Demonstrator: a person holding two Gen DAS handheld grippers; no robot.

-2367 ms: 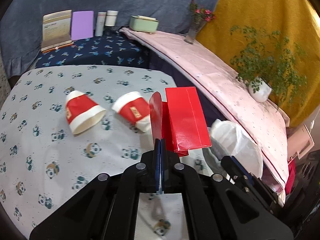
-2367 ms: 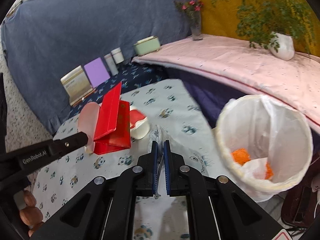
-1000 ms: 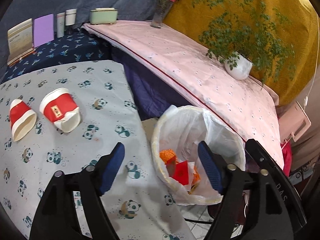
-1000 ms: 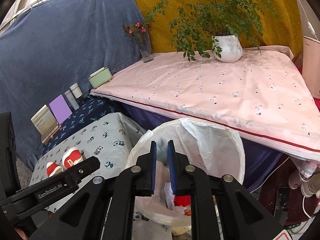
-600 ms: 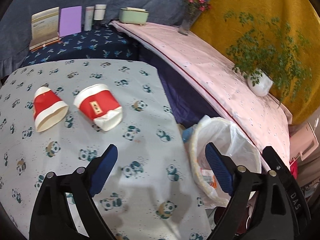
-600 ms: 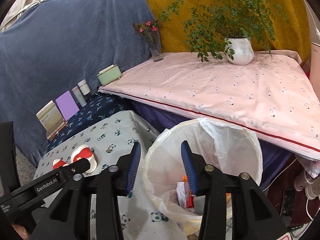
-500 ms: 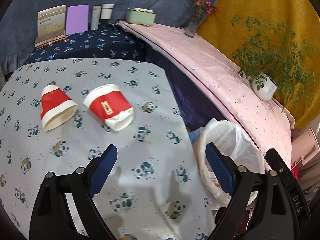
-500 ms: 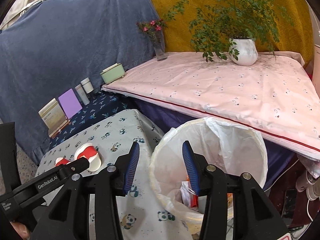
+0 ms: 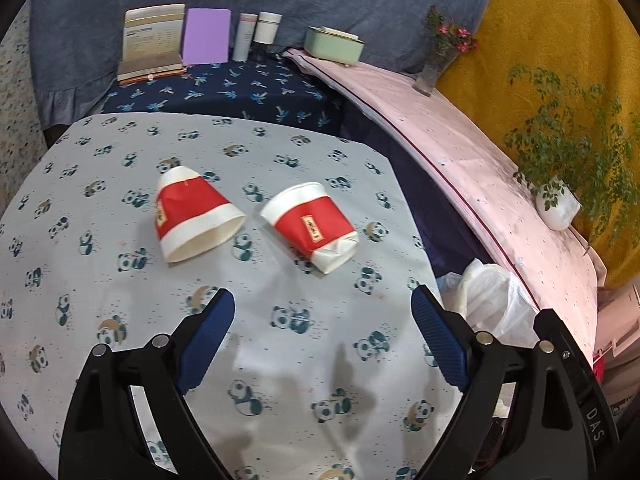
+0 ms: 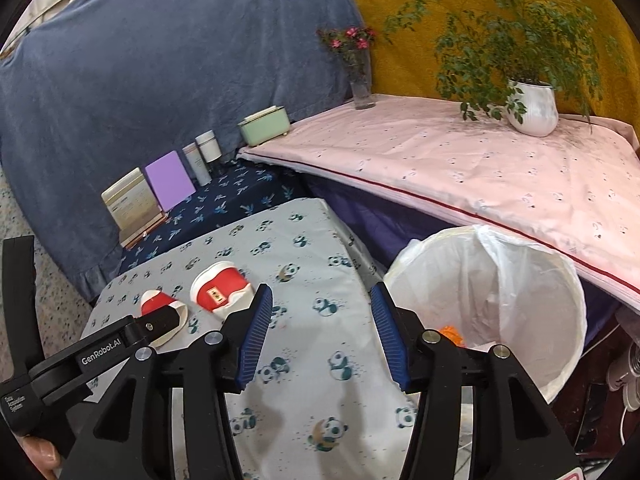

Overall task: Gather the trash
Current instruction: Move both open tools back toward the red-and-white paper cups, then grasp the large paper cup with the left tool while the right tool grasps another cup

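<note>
Two red-and-white paper cups lie on their sides on the panda-print cloth: a left cup and a crushed right cup, the same crushed cup showing small in the right wrist view. My left gripper hovers wide open above the cloth, short of both cups, nothing between its fingers. My right gripper hangs over the cloth's right edge beside the white-lined bin; its jaws are opening and hold nothing. Orange scraps lie in the bin.
A dark blue patterned ledge at the back holds a card stand, a purple card, two small bottles and a mint box. A pink-covered table with a flower vase and a potted plant stands to the right, above the bin.
Both grippers swung left from the bin toward the cloth. The right gripper's jaws went from nearly shut to apart, its clear wrapper gone. The left gripper, which dropped its red box earlier, stays wide.
</note>
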